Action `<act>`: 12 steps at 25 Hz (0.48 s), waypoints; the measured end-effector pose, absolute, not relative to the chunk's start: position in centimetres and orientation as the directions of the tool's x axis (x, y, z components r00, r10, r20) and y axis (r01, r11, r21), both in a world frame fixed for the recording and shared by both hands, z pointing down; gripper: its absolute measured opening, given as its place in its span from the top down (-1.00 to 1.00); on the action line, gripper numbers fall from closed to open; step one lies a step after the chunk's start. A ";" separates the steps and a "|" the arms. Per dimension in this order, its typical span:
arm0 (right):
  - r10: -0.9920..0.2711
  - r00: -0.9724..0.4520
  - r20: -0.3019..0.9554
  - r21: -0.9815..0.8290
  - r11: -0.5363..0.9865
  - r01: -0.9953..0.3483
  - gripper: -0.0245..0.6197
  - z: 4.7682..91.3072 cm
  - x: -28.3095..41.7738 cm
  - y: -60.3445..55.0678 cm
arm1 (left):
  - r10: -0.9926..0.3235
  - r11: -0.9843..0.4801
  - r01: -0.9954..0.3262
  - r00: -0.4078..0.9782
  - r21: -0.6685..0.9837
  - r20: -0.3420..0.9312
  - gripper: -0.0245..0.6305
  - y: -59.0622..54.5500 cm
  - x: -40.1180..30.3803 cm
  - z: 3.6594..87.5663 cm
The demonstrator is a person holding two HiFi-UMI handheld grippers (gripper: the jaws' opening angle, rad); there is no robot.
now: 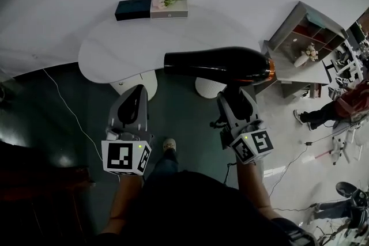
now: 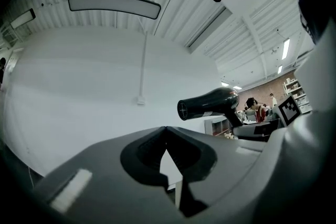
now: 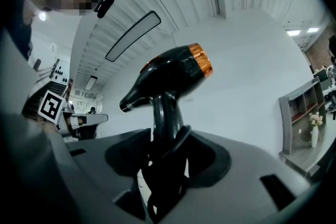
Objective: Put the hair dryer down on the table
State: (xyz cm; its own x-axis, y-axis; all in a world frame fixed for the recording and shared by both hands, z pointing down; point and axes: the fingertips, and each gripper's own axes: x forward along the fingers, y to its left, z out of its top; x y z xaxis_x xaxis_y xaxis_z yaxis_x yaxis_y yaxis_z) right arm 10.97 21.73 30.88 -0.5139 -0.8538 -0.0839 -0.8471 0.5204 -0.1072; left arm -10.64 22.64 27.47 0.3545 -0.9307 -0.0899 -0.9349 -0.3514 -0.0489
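Note:
A black hair dryer with an orange rear ring lies level in the air, nozzle to the left, over the near right edge of the white oval table. My right gripper is shut on its handle, and in the right gripper view the handle stands up between the jaws with the cord looped below. My left gripper hangs beside it to the left, below the table's near edge, shut and empty. In the left gripper view the hair dryer shows to the right, past the closed jaws.
A dark box and a light box with flowers sit at the table's far edge. A grey shelf unit stands to the right. A seated person is at far right. Cables run over the floor.

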 end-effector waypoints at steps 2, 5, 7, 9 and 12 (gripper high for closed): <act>-0.859 -0.507 -0.077 -0.113 0.513 -0.851 0.27 31.1 10.3 19.6 | -0.928 -0.360 -0.932 0.363 -0.047 -0.088 0.89 20.3 -11.4 27.5; -0.870 -0.488 -0.067 -0.131 0.493 -0.860 0.27 31.9 9.0 15.1 | -0.920 -0.381 -0.924 0.383 -0.044 -0.082 0.89 15.4 -12.8 28.1; -0.878 -0.475 -0.063 -0.143 0.479 -0.866 0.27 32.3 8.2 12.3 | -0.914 -0.396 -0.917 0.398 -0.039 -0.077 0.89 12.4 -13.7 28.5; -0.884 -0.463 -0.063 -0.148 0.467 -0.871 0.27 32.2 7.6 11.4 | -0.908 -0.410 -0.911 0.412 -0.037 -0.077 0.89 11.3 -14.2 28.5; -0.891 -0.450 -0.070 -0.146 0.455 -0.878 0.27 31.6 6.9 11.2 | -0.899 -0.430 -0.902 0.431 -0.035 -0.076 0.89 10.7 -14.6 28.2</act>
